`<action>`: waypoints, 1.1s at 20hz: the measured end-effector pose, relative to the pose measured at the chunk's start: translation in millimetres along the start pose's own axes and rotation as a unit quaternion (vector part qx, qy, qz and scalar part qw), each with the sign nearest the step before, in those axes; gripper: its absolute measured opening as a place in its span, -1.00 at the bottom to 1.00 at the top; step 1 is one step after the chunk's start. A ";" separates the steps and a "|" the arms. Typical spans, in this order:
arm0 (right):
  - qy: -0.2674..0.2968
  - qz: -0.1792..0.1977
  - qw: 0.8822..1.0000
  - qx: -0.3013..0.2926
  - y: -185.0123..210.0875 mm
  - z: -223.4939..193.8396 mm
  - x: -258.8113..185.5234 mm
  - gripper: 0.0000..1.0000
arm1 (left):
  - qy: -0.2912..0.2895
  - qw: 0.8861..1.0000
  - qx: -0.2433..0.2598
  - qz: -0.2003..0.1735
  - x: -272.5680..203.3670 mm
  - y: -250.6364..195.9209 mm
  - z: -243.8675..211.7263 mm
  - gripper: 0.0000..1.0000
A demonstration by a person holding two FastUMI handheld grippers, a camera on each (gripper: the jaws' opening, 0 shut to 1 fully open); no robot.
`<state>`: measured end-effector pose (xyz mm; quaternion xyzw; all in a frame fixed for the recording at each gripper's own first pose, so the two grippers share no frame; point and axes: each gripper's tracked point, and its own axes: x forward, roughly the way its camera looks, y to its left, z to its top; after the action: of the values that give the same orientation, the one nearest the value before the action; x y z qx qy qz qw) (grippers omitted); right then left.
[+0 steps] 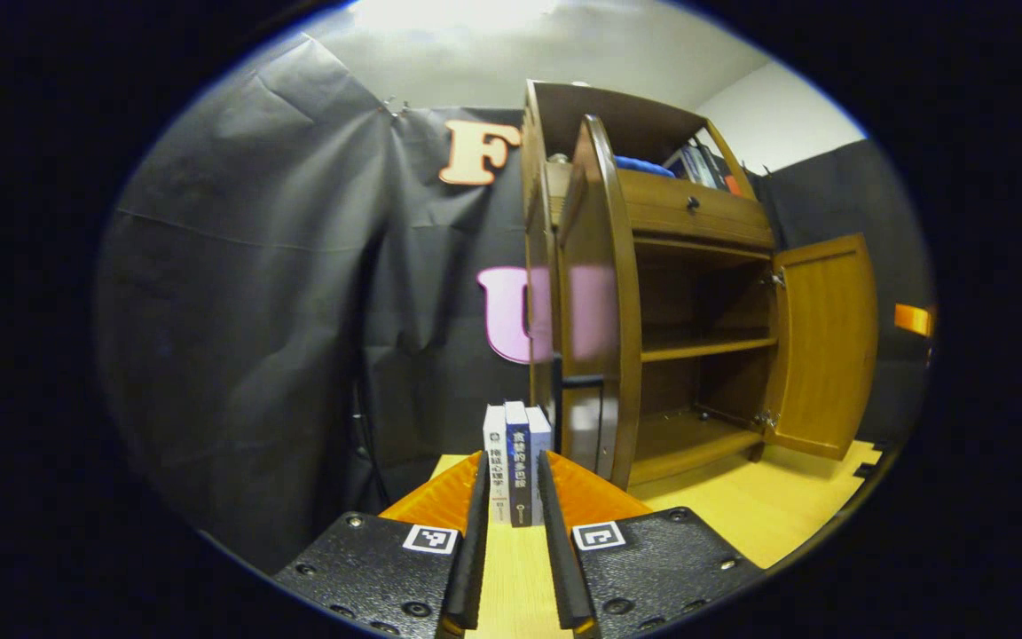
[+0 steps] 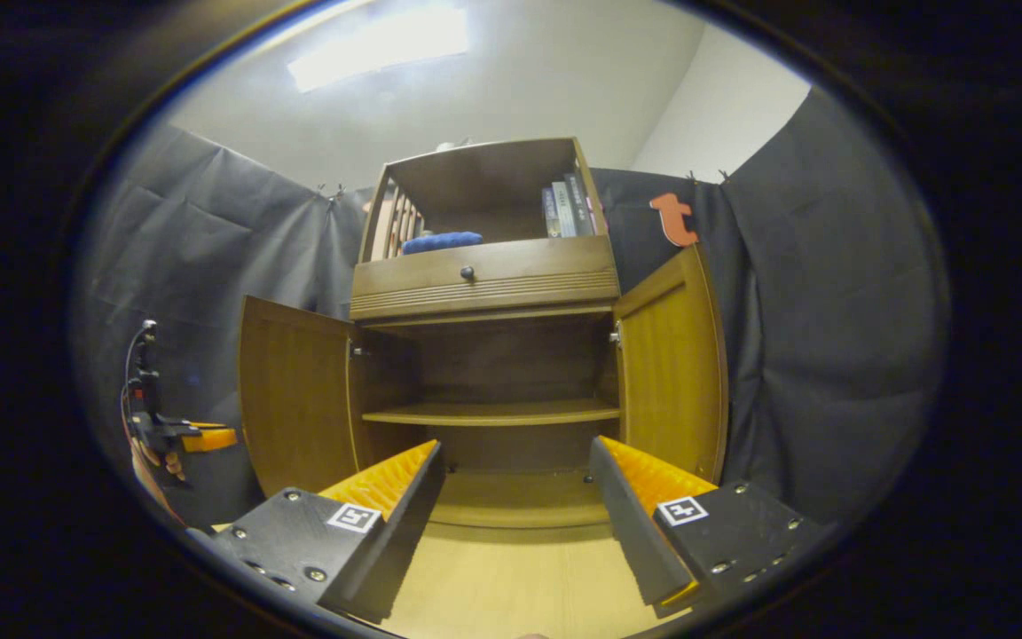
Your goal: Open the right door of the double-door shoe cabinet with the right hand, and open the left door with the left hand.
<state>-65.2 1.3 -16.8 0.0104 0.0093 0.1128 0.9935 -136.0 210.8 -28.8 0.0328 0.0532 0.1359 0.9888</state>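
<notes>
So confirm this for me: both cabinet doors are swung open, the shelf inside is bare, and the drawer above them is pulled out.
Not quite. The drawer is pushed in, flush with the cabinet front, as the right gripper view shows. The rest holds: the left door and right door stand open, and the shelf is bare.

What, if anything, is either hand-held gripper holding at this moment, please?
Nothing: the left hand-held gripper and right hand-held gripper are both open and empty, clear of the cabinet's open doors.

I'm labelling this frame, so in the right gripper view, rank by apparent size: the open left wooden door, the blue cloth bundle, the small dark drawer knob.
1. Open left wooden door, largest.
2. Blue cloth bundle on the upper shelf.
3. Small dark drawer knob, smallest.
</notes>
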 end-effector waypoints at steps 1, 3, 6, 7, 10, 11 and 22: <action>0.008 -0.020 1.000 0.001 -10.5 -4.3 6.0 1.00 | -0.010 1.000 -0.003 0.012 -2.5 2.7 10.5 -0.26; 0.019 -0.041 0.999 0.010 -23.4 -12.5 6.5 0.95 | -0.028 0.999 -0.006 0.024 -12.6 4.0 31.2 -0.16; 0.027 -0.052 0.997 0.044 -31.9 -18.8 10.3 0.94 | -0.048 0.999 -0.018 0.013 -32.9 -15.1 54.4 0.21; 0.027 -0.061 0.997 0.047 -36.2 -19.1 13.3 0.94 | -0.049 0.998 -0.024 0.011 -35.8 -23.0 59.4 0.35; 0.033 -0.068 0.996 0.037 -33.7 -19.2 14.6 0.95 | -0.039 0.999 -0.032 0.005 -41.0 -53.9 64.7 0.59; 0.032 -0.064 0.997 0.032 -29.8 -15.9 15.5 0.95 | -0.041 0.999 -0.032 -0.001 -39.4 -67.4 68.8 0.67; -0.002 -0.051 0.999 -0.013 -23.5 23.2 -9.1 0.95 | -0.085 0.994 0.012 -0.062 -33.5 -217.0 90.7 0.86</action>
<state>-68.3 -24.1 6.0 -0.0029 0.0061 0.0619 0.9981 -100.2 -11.5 47.2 0.0529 -0.0276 0.0703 0.9957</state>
